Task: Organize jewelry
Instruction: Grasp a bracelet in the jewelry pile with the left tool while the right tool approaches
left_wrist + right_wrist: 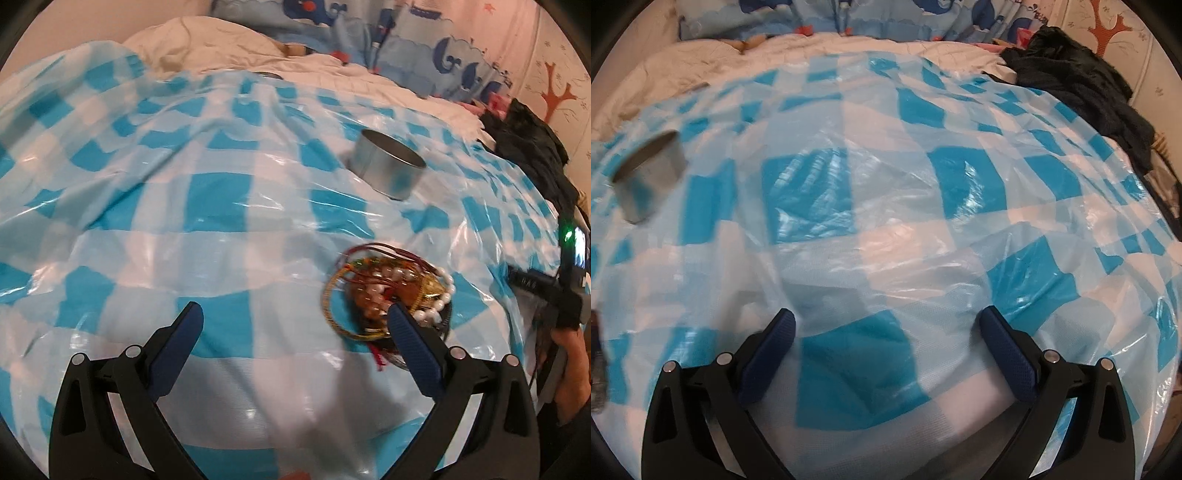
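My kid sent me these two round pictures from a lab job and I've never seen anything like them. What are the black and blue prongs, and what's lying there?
Each picture comes from a camera on a hand-held gripper, looking forward along its fingers. The left gripper and the right gripper are both open and hold nothing. Below them lies a blue-and-white checkered plastic sheet over a bed. On it sit a pile of jewelry, beads, gold bangles and red cords, beside the left gripper's right finger, and an open round metal tin farther back.
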The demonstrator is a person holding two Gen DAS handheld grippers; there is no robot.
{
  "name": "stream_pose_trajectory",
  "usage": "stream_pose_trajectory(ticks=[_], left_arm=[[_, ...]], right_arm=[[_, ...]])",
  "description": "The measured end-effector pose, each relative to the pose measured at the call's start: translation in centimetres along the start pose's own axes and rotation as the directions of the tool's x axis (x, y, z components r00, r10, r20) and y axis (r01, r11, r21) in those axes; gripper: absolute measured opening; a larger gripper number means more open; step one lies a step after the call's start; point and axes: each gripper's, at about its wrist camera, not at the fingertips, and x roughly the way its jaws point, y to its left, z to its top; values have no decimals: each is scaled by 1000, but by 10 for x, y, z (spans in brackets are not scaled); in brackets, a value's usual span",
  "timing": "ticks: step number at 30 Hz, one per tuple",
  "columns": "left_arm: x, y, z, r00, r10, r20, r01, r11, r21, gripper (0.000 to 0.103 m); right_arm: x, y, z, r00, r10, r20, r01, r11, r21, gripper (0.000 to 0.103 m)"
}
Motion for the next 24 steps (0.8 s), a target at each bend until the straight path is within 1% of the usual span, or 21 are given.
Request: stream_pose_trajectory(ticks=[1, 2, 4, 6, 7, 9, 11, 12, 14, 15, 16, 18, 19, 20, 22, 24], left_arm=[[1, -1, -1, 1000, -24, -8, 24, 1000, -2, 96], [2, -1, -2, 999, -39, -13, 39, 999, -4, 96], [1, -4, -3, 998, -64, -10, 64, 998, 2, 96], [2, -8, -4, 995, -98, -9, 98, 995, 19, 96], [2, -17, -6, 993, -118, -11, 118, 993, 24, 96], [5, -23, -5, 988, -156, -16, 157, 987, 28, 96], [10, -32, -3, 983, -182, -13, 183, 983, 30, 95], [11, -35, -2, 983, -182, -11, 183, 983, 28, 95], [12, -35, -1, 978, -208, -4, 208, 978, 20, 92], [13, -34, -1, 975, -221, -3, 221, 975, 12, 85], [18, -34, 0, 969, -249, -5, 249, 969, 0, 74], [24, -30, 0, 962, -271, -26, 270, 962, -33, 66], [25, -30, 0, 962, -273, -25, 272, 961, -38, 60], [26, -29, -1, 958, -285, -22, 284, 958, -39, 57], [29, -27, -2, 957, -289, -28, 287, 957, -49, 46], [30, -24, -3, 953, -301, -28, 299, 952, -62, 39]], right_arm=[[-11, 3, 1, 998, 47, 49, -47, 999, 1, 96], [-26, 8, 2, 984, 132, 120, -131, 991, -18, 96], [-46, 21, 3, 955, 228, 191, -215, 973, -85, 96], [-55, 34, 0, 940, 272, 207, -244, 958, -152, 96], [-56, 40, -2, 936, 286, 203, -253, 952, -174, 96], [-56, 48, -4, 930, 314, 189, -277, 940, -199, 96], [-57, 51, -5, 928, 324, 183, -284, 935, -212, 96], [-59, 52, -6, 927, 323, 190, -282, 935, -216, 96], [-61, 50, -6, 924, 327, 199, -286, 935, -212, 96], [-61, 48, -6, 921, 333, 200, -294, 934, -204, 96], [-60, 47, -5, 920, 339, 199, -301, 933, -198, 96], [-61, 48, -6, 917, 348, 194, -313, 931, -188, 96], [-61, 48, -7, 916, 351, 193, -317, 930, -188, 96], [-62, 48, -6, 915, 353, 193, -319, 929, -189, 96], [-63, 50, -6, 914, 356, 196, -320, 928, -192, 96], [-63, 51, -7, 912, 361, 195, -325, 926, -194, 96]])
